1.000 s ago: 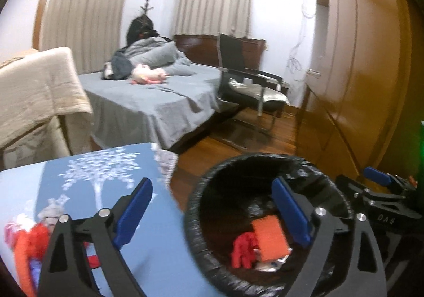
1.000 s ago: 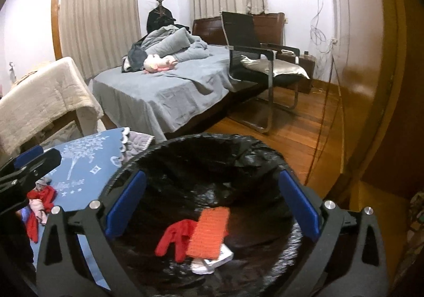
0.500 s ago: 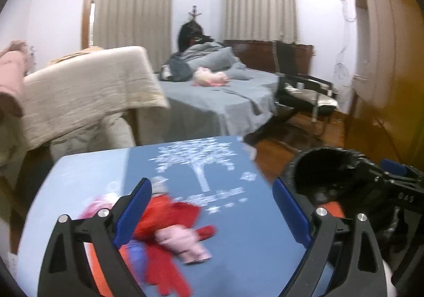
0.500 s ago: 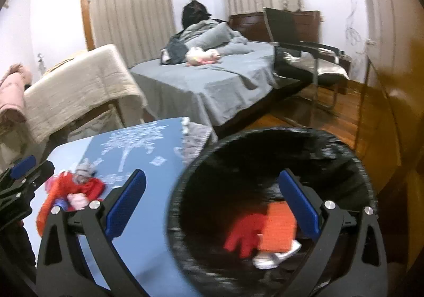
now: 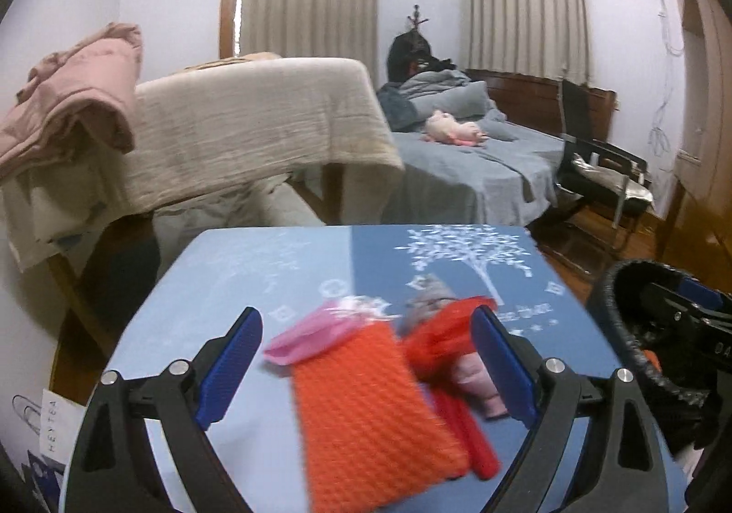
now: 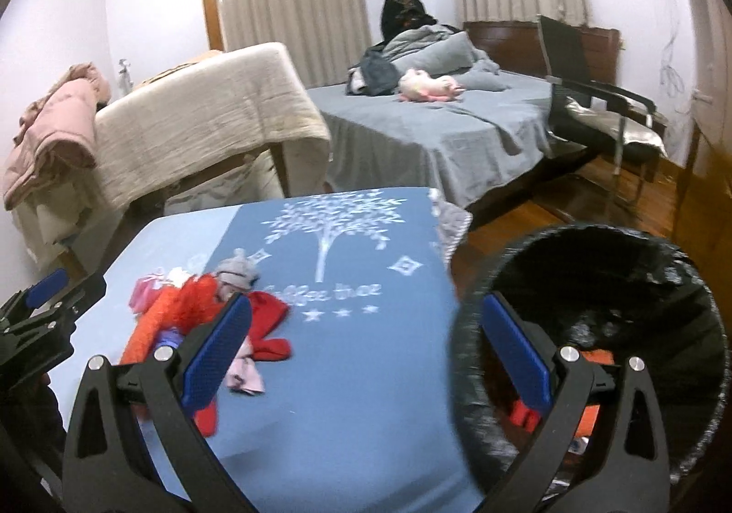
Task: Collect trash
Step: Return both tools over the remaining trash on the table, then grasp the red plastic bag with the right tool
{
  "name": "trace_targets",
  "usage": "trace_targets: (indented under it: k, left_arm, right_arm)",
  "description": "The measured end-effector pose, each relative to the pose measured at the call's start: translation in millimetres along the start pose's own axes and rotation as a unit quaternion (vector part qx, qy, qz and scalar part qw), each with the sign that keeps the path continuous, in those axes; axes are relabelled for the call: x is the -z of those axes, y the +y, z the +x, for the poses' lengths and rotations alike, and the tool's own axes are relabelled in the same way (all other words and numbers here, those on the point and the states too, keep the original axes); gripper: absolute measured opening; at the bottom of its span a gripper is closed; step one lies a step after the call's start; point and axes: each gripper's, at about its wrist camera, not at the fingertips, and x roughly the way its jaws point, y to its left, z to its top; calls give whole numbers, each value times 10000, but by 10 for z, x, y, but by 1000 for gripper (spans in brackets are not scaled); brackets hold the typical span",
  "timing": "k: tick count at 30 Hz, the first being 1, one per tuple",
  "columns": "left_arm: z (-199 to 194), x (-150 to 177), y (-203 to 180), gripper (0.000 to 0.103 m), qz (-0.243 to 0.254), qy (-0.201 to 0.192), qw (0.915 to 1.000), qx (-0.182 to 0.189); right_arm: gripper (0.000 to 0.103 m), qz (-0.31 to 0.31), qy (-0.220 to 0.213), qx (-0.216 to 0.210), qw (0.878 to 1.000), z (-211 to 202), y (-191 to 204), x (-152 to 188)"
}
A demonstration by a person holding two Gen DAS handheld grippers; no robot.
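**Ana:** Over on the far left, a pink jacket [image 5: 78, 88] lies heaped on a cream blanket [image 5: 256, 120] draped over a frame. Below it, the blue tablecloth [image 5: 256, 266] with its white tree print carries the pile of trash.

**Ben:** And the left gripper [image 5: 366, 369] is right above that pile, jaws wide apart, nothing between the blue pads. An orange knitted cloth [image 5: 366, 412] fills the gap in the left wrist view, with a pink wrapper [image 5: 315, 334] poking out at its upper edge.

**Ana:** Just right of the orange piece there's a red cloth [image 5: 444, 330], a grey knitted bit [image 5: 430, 289] behind it, and a pale pink scrap [image 5: 480, 385] near the right-hand pad. All of it resting on the table, touching or overlapping.

**Ben:** Moving across, the right gripper [image 6: 366, 357] hangs over the table's right edge, jaws also spread, holding nothing. Its left pad sits in front of the same pile; its right pad overlaps the bin.

**Ana:** That's the black-lined trash bin [image 6: 677, 266], standing on the wooden floor just beside the table. Orange and red pieces [image 6: 594, 357] are lying at the bottom.

**Ben:** Behind everything, a grey bed [image 6: 434, 133] with a pink plush toy [image 6: 430, 88], and a black chair [image 6: 590, 101] at the far right.
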Motion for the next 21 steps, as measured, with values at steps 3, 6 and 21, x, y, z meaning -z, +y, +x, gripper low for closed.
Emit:
trace_targets:
  k: [3, 6, 21]
  left_arm:
    - [59, 30, 149, 90, -63, 43, 9999, -123]
    - [99, 48, 248, 90, -45, 37, 9997, -244]
    - [257, 117, 627, 87, -249, 156, 9986, -437]
  right_arm:
    - [98, -99, 35, -102, 9999, 104, 159, -11]
    - [97, -178, 115, -234, 9995, 235, 314, -22]
    - [93, -604, 443, -823, 9938, 716, 999, 4]
